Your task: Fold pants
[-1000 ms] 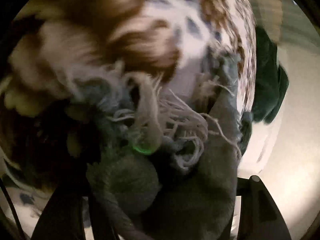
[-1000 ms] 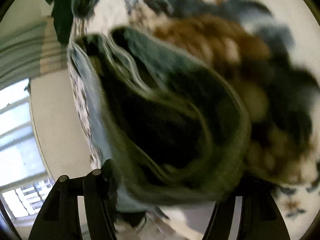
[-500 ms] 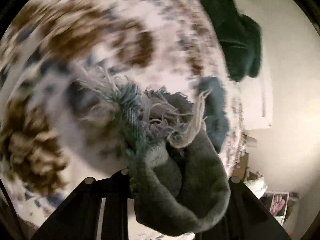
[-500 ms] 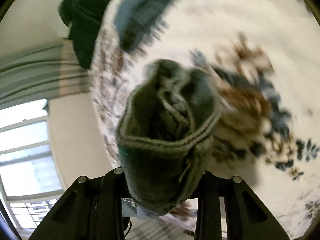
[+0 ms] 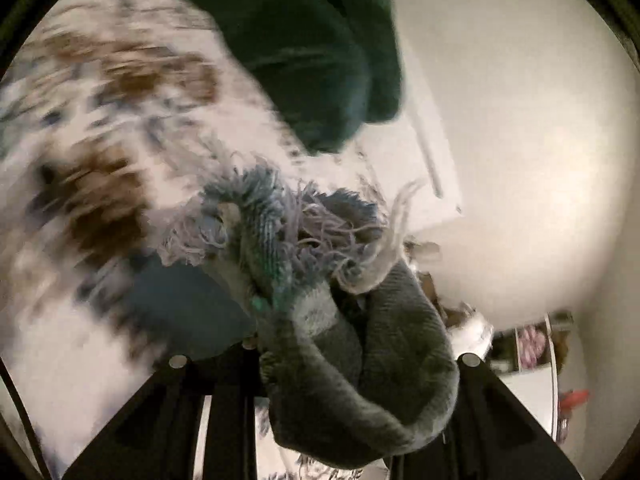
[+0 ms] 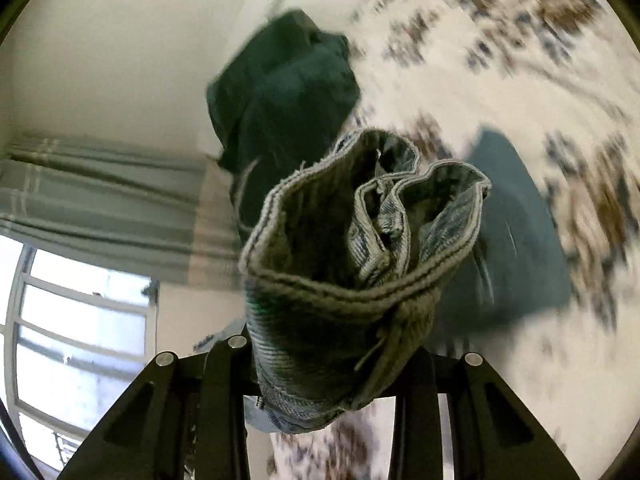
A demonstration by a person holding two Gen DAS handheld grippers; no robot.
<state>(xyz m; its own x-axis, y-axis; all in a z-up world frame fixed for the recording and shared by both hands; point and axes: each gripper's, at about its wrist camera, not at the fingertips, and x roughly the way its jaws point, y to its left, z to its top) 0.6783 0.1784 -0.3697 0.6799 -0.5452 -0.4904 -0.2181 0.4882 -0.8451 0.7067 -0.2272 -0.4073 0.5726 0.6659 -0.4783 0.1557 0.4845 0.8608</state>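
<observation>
a bed in a white bedspread with blurred brown and blue flowers fills both views, pale walls and a curtained window behind. no writing is legible. the grey pants hang above it, frayed hem clenched in the left claw, waistband in the right claw.

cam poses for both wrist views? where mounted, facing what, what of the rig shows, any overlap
Left wrist: on the left gripper, looking along its fingers at the frayed hem of the pants it clamps; black fingers show.
Right wrist: on the right gripper, looking at the stitched denim edge it clamps; black fingers show.
Shared: patterned bedspread, dark green garment, folded blue piece.
</observation>
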